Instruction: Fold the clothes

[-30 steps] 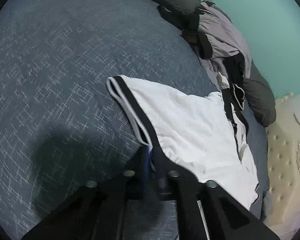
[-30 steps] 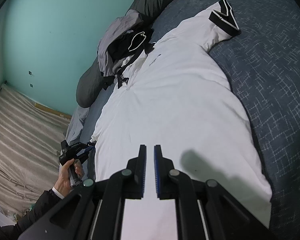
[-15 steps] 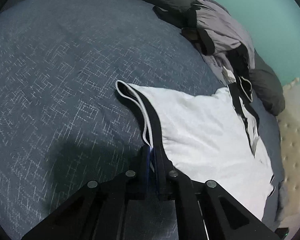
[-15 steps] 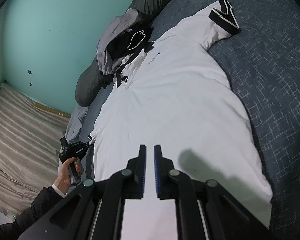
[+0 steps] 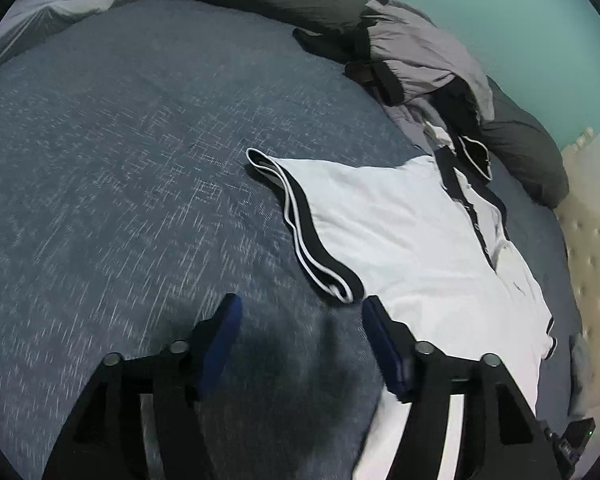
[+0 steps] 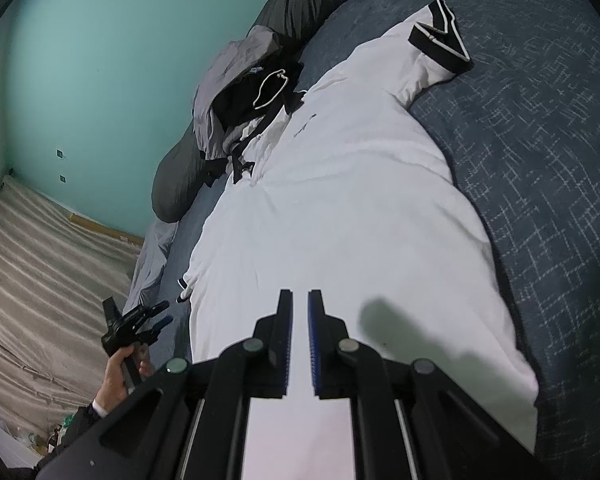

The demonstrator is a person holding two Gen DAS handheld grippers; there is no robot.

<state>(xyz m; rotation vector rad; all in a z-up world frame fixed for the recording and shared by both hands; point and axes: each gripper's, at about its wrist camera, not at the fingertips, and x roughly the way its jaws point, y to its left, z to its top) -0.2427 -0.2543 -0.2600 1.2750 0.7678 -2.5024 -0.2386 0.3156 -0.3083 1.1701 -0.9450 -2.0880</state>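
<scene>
Opening over the blue bedspread (image 5: 112, 168), left gripper (image 5: 300, 312) with nothing between its fingers, white shirt's sleeve cuff (image 5: 332, 280) just ahead, right gripper (image 6: 299, 312) pressed nearly together above the shirt (image 6: 340, 208), seemingly pinching nothing.

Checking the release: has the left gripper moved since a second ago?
Yes. The left gripper has backed up and away from the sleeve cuff it pinched; its jaws are opening with nothing between them, and the cuff lies on the blue bedspread.

Each black gripper (image 5: 300, 312) has blue-padded fingers (image 6: 314, 344) and round silver screws; a dark sleeve (image 6: 80, 416) shows a white cuff.
</scene>
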